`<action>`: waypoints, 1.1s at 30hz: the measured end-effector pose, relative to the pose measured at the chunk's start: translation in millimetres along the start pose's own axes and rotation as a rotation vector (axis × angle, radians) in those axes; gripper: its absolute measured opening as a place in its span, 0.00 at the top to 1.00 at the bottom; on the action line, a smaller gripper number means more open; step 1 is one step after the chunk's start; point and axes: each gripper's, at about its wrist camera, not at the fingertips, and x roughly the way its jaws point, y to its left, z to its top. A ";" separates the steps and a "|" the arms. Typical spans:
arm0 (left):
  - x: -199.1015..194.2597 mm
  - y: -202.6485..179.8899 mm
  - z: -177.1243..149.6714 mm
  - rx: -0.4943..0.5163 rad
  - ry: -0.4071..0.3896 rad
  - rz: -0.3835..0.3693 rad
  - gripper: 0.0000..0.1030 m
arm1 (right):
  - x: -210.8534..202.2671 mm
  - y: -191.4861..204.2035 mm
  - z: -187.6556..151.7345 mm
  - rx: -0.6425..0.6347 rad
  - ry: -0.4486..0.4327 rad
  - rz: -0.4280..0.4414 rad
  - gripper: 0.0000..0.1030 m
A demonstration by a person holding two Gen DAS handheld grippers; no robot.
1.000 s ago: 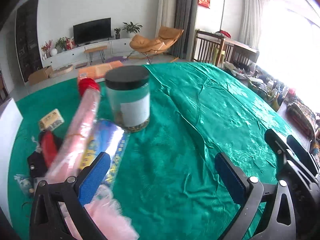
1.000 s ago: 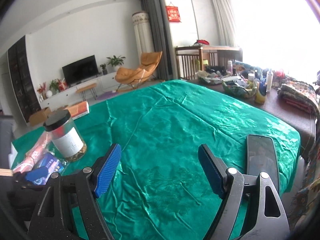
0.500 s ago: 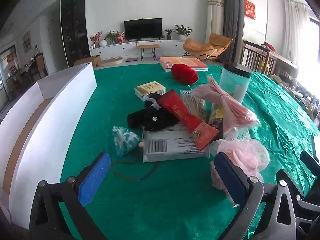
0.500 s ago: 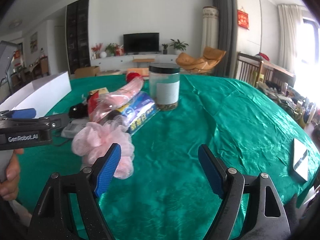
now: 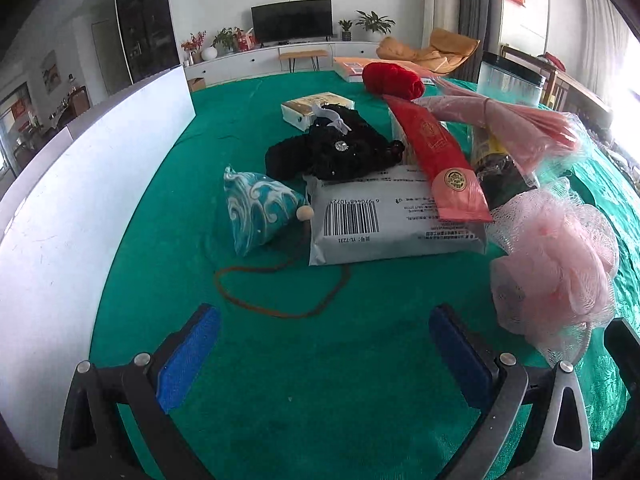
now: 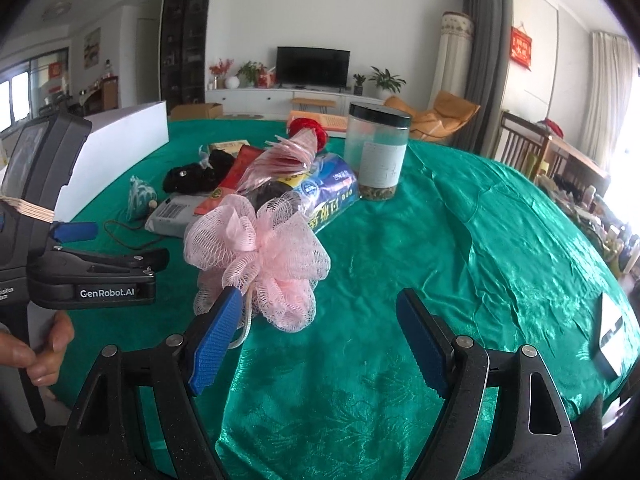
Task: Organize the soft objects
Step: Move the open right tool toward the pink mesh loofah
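Note:
A pile of items lies on the green tablecloth (image 5: 320, 380). In the left wrist view my left gripper (image 5: 324, 320) is open and empty over bare cloth. Just ahead of it are a blue wave-patterned pouch (image 5: 256, 208) with a brown cord (image 5: 280, 308), a grey mailer bag (image 5: 384, 220) and a black fabric piece (image 5: 332, 152). A pink mesh pouf (image 5: 556, 264) sits to the right. In the right wrist view my right gripper (image 6: 320, 304) is open, and the pink mesh pouf (image 6: 264, 252) lies right by its left fingertip. My left gripper (image 6: 132, 242) shows at the left, held by a hand.
A tall white box (image 5: 100, 184) runs along the left side. Behind the pile stand a dark-lidded jar (image 6: 378, 152), a blue packet (image 6: 328, 196), a pink wrapped roll (image 5: 508, 124), a red envelope (image 5: 436, 152), a red yarn ball (image 5: 392, 80) and a small carton (image 5: 316, 108). A phone (image 6: 612, 332) lies at the right edge.
Both views have swung left from the bare cloth onto the pile, then come closer and lower. The pouf now sits by the right gripper's left finger. Both grippers have stayed open.

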 end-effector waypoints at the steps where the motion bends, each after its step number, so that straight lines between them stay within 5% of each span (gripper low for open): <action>1: 0.1 0.4 0.0 -0.003 -0.002 -0.004 0.00 | 0.5 1.9 -0.7 -0.004 -0.003 0.001 0.20; 33: 8.7 -1.3 0.8 0.003 0.045 -0.030 0.00 | 18.4 2.6 -6.7 0.053 0.054 0.078 0.20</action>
